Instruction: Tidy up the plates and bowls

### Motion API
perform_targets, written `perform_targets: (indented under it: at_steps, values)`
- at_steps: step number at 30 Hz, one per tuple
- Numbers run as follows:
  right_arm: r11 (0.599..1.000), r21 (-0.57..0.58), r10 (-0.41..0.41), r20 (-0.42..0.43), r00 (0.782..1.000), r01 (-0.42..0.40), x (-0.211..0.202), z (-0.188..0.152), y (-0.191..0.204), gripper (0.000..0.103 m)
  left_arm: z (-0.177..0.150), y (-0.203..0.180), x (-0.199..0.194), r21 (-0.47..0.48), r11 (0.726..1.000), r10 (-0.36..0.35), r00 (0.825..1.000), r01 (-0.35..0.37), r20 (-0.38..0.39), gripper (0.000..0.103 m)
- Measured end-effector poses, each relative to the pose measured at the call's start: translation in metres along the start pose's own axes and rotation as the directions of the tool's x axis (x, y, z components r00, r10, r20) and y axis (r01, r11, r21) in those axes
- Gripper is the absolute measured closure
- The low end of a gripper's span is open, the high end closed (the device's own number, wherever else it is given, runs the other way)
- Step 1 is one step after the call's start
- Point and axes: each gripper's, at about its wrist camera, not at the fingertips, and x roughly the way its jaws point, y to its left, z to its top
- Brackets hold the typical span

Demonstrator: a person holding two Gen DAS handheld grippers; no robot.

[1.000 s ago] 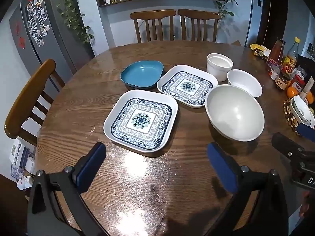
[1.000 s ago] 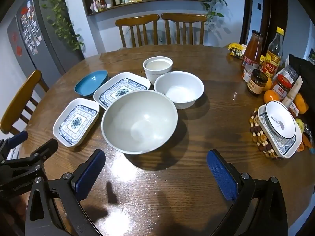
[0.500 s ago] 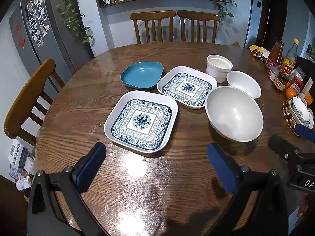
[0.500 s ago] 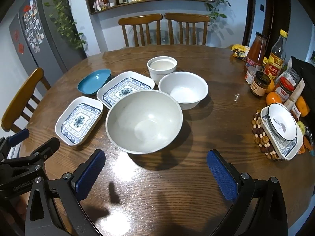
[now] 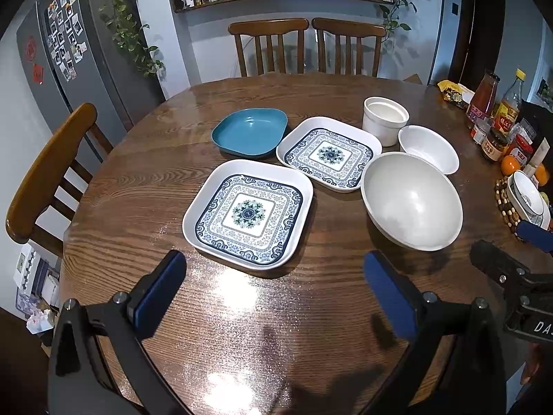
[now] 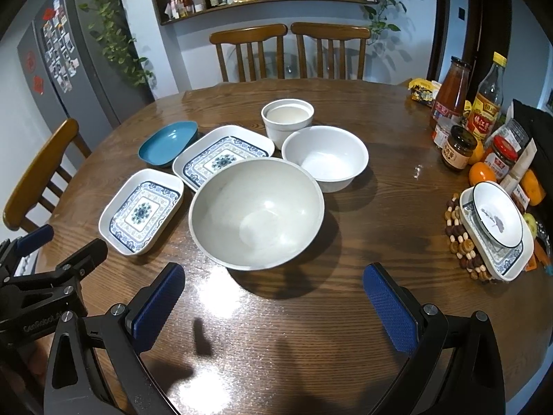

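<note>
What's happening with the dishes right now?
Left gripper open, empty. Right gripper open, empty. Big white bowl untouched, dead ahead of right fingers. Nothing blocking.

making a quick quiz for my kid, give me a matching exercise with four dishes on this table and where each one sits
Things:
1. teal dish
2. white cup
3. large grey bowl
4. small rimmed bowl

Places:
A. on a patterned plate over the beaded mat at the right edge
B. nearest the right gripper's open jaws
C. behind the medium white bowl, towards the two chairs
D. far left of the group, beside a patterned square plate

Pairs: 1-D, 2-C, 3-B, 4-A
</note>
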Motion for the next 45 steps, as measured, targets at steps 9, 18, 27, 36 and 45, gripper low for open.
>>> perform_targets:
  at_steps: [9,18,27,36,45]
  values:
    - [1.000,0.000,0.005,-0.005,1.000,-0.005,0.001,-0.001,0.003,0.000,0.000,0.001,0.001,-0.003,1.000,-0.003,1.000,0.003,-0.004,0.001]
    - [1.000,0.000,0.006,-0.010,1.000,-0.006,0.003,-0.002,0.005,0.000,0.000,0.002,0.004,-0.003,1.000,-0.009,1.000,0.008,-0.010,0.001]
    - [1.000,-0.004,0.018,-0.018,1.000,-0.018,0.008,-0.004,0.008,0.000,0.001,0.004,0.008,-0.014,1.000,-0.018,1.000,0.017,-0.014,0.001]
    - [0.994,-0.015,0.109,-0.037,0.993,-0.110,0.010,-0.005,0.023,0.000,0.002,0.025,0.019,-0.075,0.995,-0.065,0.997,0.062,-0.034,0.001]
    - [0.976,-0.062,0.203,-0.080,0.976,-0.208,0.020,-0.003,0.065,0.000,0.003,0.072,0.042,-0.139,0.990,-0.033,0.997,0.023,-0.068,0.009]
